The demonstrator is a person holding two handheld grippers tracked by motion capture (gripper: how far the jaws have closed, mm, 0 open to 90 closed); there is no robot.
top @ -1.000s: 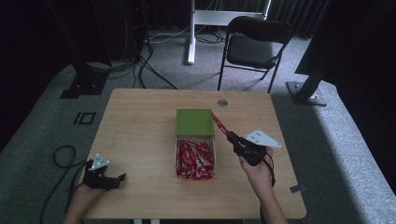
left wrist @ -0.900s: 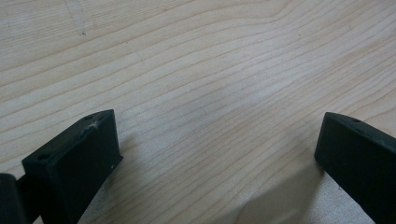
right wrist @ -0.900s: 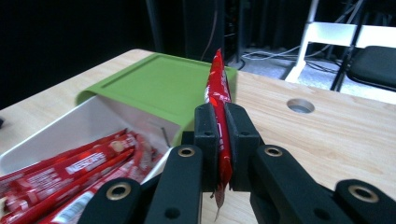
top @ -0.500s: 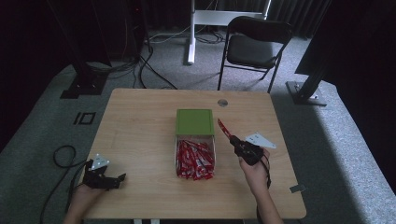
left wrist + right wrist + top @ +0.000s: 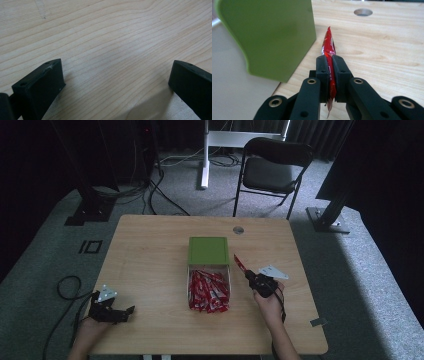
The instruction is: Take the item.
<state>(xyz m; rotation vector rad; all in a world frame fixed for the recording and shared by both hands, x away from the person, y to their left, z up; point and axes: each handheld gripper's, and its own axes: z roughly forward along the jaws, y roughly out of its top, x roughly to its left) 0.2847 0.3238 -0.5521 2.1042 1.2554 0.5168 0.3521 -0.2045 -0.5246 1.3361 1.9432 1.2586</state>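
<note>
two grippers are in my hands at the wooden table (image 5: 150, 250). my right gripper (image 5: 248, 276) sits just to the right of the clear box (image 5: 208, 287), and its jaws are pressed tight on one red packet (image 5: 328, 46). the packet stands on its thin edge and pokes out past the jaw tips, just beside the green lid (image 5: 208, 251) at the far end of the box. more red packets (image 5: 207, 291) fill the box. my left gripper (image 5: 122, 311) rests far to the left of the box, jaws spread wide over bare wood.
</note>
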